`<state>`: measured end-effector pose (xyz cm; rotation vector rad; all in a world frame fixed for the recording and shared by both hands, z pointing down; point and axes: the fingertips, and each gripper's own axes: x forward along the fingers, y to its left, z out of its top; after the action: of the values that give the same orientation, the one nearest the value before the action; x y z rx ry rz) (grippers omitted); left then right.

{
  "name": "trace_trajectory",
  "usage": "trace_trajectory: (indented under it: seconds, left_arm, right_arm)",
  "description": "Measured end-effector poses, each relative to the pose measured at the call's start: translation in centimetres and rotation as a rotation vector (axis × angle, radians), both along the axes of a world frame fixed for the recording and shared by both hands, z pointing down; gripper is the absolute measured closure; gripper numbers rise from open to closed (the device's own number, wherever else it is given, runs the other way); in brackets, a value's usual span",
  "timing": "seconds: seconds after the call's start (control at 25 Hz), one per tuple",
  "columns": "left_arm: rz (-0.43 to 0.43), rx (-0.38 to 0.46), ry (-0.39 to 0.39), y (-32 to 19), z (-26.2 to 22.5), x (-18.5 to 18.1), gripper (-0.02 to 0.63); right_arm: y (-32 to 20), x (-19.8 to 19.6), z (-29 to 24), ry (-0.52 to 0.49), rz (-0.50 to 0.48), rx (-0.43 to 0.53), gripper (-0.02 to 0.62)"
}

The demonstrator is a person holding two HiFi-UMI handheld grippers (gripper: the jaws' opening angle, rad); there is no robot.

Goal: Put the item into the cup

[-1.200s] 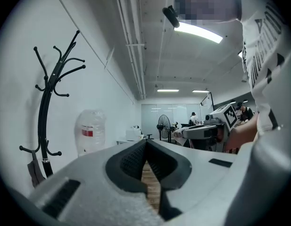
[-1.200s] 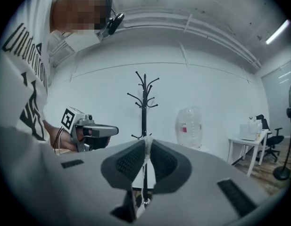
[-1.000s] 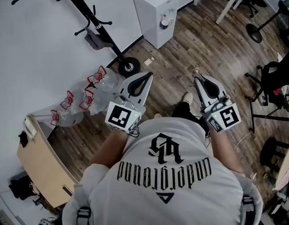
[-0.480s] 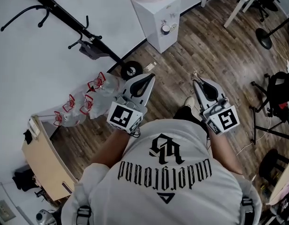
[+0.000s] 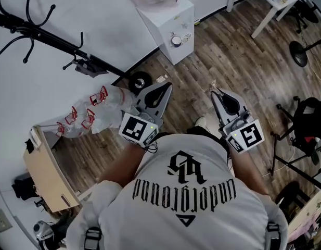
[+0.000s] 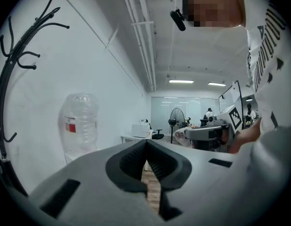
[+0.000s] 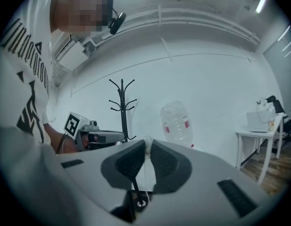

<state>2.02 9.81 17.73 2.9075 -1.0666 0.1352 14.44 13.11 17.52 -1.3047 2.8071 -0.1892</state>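
Floor point(image 5: 243, 51): dark wood planks, running up to a white wall.

Landmark: white water dispenser point(image 5: 168, 22), standing on the floor against the wall. Positions are as seen in the head view.
- Black round coat rack base point(image 5: 139, 80): lower left of the dispenser, near it.
- Small pale scrap point(image 5: 162, 78): just right of that base, below the dispenser.
- Heap of clear plastic with red labels point(image 5: 92, 116): further lower left, along the wall.
- Wooden cabinet point(image 5: 43, 173): beyond the heap, well apart from the dispenser.
- White table legs point(image 5: 267, 14): to the right of the dispenser.
- Black round stand base point(image 5: 300, 52): far right.

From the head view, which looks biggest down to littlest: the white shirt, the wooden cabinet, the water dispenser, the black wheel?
1. White shirt
2. Wooden cabinet and water dispenser: they look about alike, so no ranking
3. Black wheel
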Motion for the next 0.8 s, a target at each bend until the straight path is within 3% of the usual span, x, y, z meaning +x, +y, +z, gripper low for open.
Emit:
trace_trajectory:
  seconds: [0.28, 0.6, 0.8]
  left_arm:
    - [-0.063, -0.023, -0.013, -3.9, 1.7, 2.4, 0.6]
    - [-0.09, -0.007, -0.014, -10.0, 2.7, 0.5, 0.6]
    - [-0.07, -0.071, -0.045, -15.4, 5.1, -0.1, 0.6]
  right_arm:
    - [-4.7, 2.9, 0.8, 0.0, -0.035, -0.003, 0.555]
    - [-10.5, 0.9, 3.0, 0.079, -0.058, -0.026, 0.555]
    - [-16.2, -0.6, 5.6, 0.124, -0.046, -0.066, 0.555]
